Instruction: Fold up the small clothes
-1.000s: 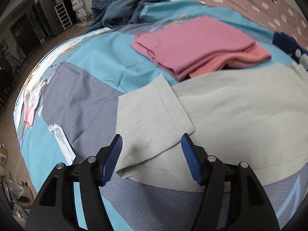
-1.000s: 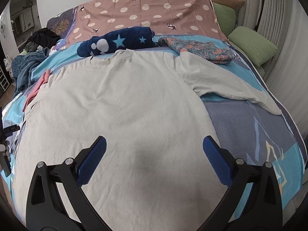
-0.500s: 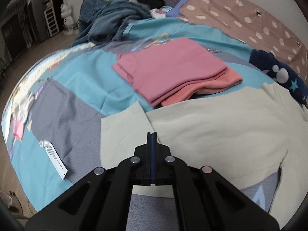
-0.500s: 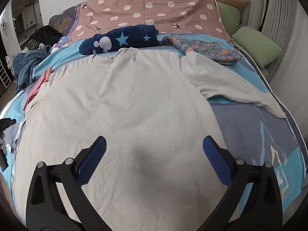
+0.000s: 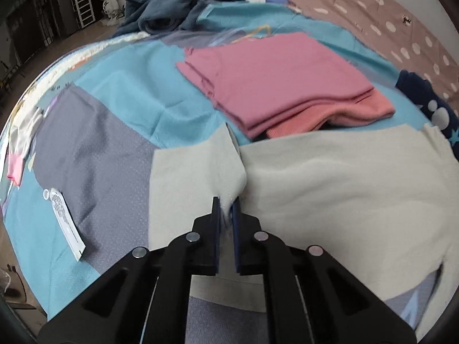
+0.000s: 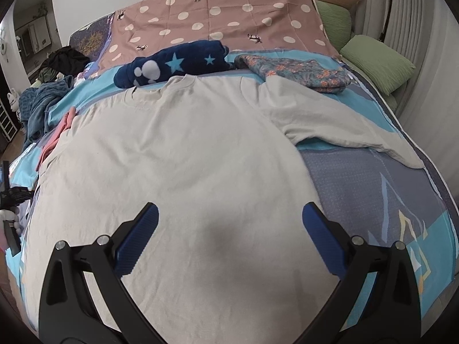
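Left of the left gripper (image 5: 226,206), a white paper tag (image 5: 65,221) is seen lying on the blue-and-grey bedspread (image 5: 120,106). A bunched fold of the pale grey T-shirt (image 5: 330,183) (at its sleeve seam) is clamped between the nearly closed blue pads. Ahead of that gripper, a folded pink garment (image 5: 278,77) is stacked. The right gripper (image 6: 229,223) is held above the shirt's spread-out body (image 6: 178,154) with its fingers wide apart, nothing gripped. A navy star-print fleece (image 6: 172,63) is seen beyond the collar.
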Demonstrator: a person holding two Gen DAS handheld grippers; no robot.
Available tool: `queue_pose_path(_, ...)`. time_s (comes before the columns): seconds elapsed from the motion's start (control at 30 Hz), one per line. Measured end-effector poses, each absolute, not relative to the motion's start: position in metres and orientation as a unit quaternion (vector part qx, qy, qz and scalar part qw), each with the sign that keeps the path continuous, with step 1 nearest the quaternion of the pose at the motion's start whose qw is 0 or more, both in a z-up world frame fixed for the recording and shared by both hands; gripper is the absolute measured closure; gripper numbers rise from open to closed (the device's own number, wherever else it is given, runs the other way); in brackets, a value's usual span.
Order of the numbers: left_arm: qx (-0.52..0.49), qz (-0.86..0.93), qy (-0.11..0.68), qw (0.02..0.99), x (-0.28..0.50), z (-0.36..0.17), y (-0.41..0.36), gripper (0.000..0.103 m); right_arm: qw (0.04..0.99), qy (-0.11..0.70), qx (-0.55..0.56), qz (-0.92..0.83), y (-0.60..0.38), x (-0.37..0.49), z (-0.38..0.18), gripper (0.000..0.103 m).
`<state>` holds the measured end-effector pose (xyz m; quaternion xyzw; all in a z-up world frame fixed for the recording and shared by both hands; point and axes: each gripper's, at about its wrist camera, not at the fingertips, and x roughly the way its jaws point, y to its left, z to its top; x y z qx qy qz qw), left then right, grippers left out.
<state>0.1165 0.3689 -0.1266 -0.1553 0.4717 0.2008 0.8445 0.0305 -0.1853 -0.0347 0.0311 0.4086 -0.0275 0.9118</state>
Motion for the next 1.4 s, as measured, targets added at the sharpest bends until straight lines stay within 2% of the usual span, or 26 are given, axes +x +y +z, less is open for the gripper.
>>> queue_pose_path(0.17,-0.143,0.095,0.391,0.904,0.103,-0.045,0.304,0.096,0.911,0.411,0.033,-0.019,-0.182,0.037,-0.036,0.002)
queue_pose_path(0.3,-0.107,0.013,0.347,0.932,0.093,-0.008,0.235,0.096,0.909,0.413,0.046,0.033,-0.169,0.042,-0.033,0.002)
queue_pose_path(0.43,-0.098,-0.064,0.352,0.929,0.080,-0.010,0.171,0.096,0.898,0.423,0.069,0.101,-0.152,0.054,-0.024,0.002)
queue_pose_path(0.57,-0.073,-0.101,0.370,0.921,0.077,-0.025,0.126,0.096,0.861,0.452,0.138,0.189,-0.127,0.085,-0.019,0.003)
queue_pose_path(0.73,-0.062,-0.109,0.383,0.915,0.071,-0.038,0.110,0.096,0.799,0.519,0.175,0.250,-0.077,0.137,-0.032,0.013)
queue_pose_path(1.0,-0.067,-0.104,0.388,0.914,0.067,-0.036,0.111,0.096,0.681,0.623,0.279,0.267,-0.019,0.189,-0.079,0.013)
queue_pose_path(1.03,-0.066,-0.103,0.387,0.914,0.066,-0.035,0.110,0.095,0.681,0.625,0.277,0.263,-0.013,0.193,-0.080,0.020)
queue_pose_path(1.07,-0.065,-0.103,0.386,0.914,0.066,-0.033,0.108,0.095,0.685,0.623,0.270,0.262,-0.010,0.195,-0.079,0.030)
queue_pose_path(1.1,-0.064,-0.103,0.385,0.915,0.066,-0.032,0.106,0.095,0.692,0.622,0.256,0.261,-0.006,0.198,-0.077,0.068)
queue_pose_path(1.13,-0.062,-0.104,0.384,0.916,0.066,-0.030,0.104,0.095,0.698,0.623,0.236,0.261,-0.003,0.201,-0.073,0.099)
queue_pose_path(1.4,-0.045,-0.176,0.347,0.920,0.081,0.008,0.044,0.095,0.799,0.506,0.177,0.272,-0.058,0.199,0.024,0.100)
